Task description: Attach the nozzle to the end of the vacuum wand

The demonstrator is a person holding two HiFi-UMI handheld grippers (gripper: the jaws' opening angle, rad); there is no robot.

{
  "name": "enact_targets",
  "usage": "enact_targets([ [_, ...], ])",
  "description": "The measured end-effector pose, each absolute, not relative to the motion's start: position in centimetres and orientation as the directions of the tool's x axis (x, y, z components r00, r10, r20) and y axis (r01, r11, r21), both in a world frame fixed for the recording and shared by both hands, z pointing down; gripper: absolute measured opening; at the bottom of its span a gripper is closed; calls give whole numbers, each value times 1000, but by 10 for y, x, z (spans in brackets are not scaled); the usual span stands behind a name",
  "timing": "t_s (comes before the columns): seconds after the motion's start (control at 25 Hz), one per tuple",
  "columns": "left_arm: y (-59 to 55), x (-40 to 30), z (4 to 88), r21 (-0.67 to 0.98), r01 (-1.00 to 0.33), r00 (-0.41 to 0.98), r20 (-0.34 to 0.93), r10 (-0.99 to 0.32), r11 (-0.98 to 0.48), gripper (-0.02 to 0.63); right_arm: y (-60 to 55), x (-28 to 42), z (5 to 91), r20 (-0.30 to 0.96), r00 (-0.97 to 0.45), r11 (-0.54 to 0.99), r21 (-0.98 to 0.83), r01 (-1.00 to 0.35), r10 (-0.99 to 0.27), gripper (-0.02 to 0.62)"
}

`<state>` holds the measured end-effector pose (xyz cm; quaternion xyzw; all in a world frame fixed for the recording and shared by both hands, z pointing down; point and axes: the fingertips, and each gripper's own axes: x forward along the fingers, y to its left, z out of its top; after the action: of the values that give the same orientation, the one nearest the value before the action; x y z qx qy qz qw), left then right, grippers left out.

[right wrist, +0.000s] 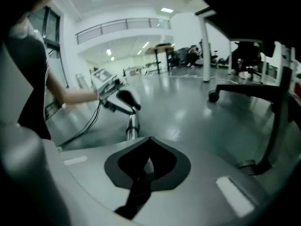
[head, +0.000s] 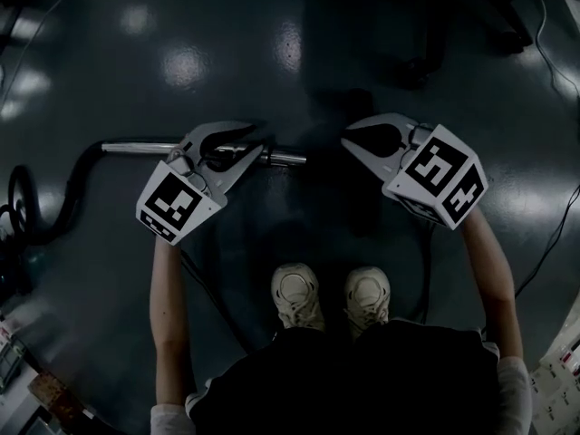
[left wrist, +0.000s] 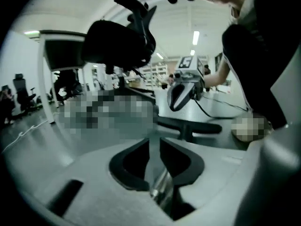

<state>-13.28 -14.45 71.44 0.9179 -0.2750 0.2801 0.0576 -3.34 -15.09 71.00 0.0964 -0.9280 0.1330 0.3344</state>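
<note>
Wand (head: 136, 148) pinched between left gripper (head: 257, 149) jaws, held narrow. Right gripper (head: 349, 143) pressed tight on dark nozzle (right wrist: 138, 192).

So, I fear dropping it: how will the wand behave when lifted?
The wand looks a rigid metal tube, unlikely to bend. Shiny and round, it may slip in the left tongs. Its hose likely drags one end.

Left hand-held gripper (head: 241, 149) on vacuum wand (head: 136, 147)

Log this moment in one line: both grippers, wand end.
left gripper: shut on vacuum wand | right gripper: shut on thin dark piece, maybe the nozzle | wand end: bare, nothing attached
</note>
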Motion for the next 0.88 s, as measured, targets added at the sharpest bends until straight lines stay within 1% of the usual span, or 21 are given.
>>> enact_targets([
  [0.04, -157, -132, 701, -59, -610, 677, 480, -558, -790, 34, -168, -34, 696, 593, -787, 918, -197, -344, -168, 6],
  [0.08, -168, -130, 688, -70, -675, 649, 417, -636, -734, 3, -184, -34, 682, 541, -802, 884, -207, -419, -253, 6],
  [0.12, -177, -128, 675, -67, -732, 619, 350, -703, -678, 3, -197, -34, 670, 492, -801, 845, -215, -490, -340, 6],
  [0.2, -190, -125, 648, 11, -834, 544, 193, -817, -552, 3, -217, -30, 649, 408, -768, 759, -228, -609, -494, 6],
  [0.28, -197, -127, 624, 143, -898, 427, 49, -903, -417, 2, -225, -22, 635, 343, -724, 684, -251, -684, -598, 6],
  [0.32, -198, -127, 617, 196, -910, 375, 6, -927, -367, 3, -226, -19, 629, 317, -706, 655, -265, -707, -633, 6],
  [0.4, -195, -124, 609, 237, -917, 325, -30, -945, -322, 3, -225, -14, 622, 282, -680, 620, -280, -733, -677, 6],
  [0.48, -193, -119, 608, 220, -921, 324, -26, -946, -322, 3, -223, -13, 620, 267, -672, 616, -270, -741, -691, 6],
  [0.6, -193, -120, 611, 189, -929, 322, -8, -947, -318, 3, -222, -14, 622, 266, -677, 629, -251, -736, -686, 6],
  [0.88, -199, -137, 614, 184, -941, 288, -6, -957, -285, 3, -228, -22, 637, 283, -685, 638, -248, -729, -672, 6],
])
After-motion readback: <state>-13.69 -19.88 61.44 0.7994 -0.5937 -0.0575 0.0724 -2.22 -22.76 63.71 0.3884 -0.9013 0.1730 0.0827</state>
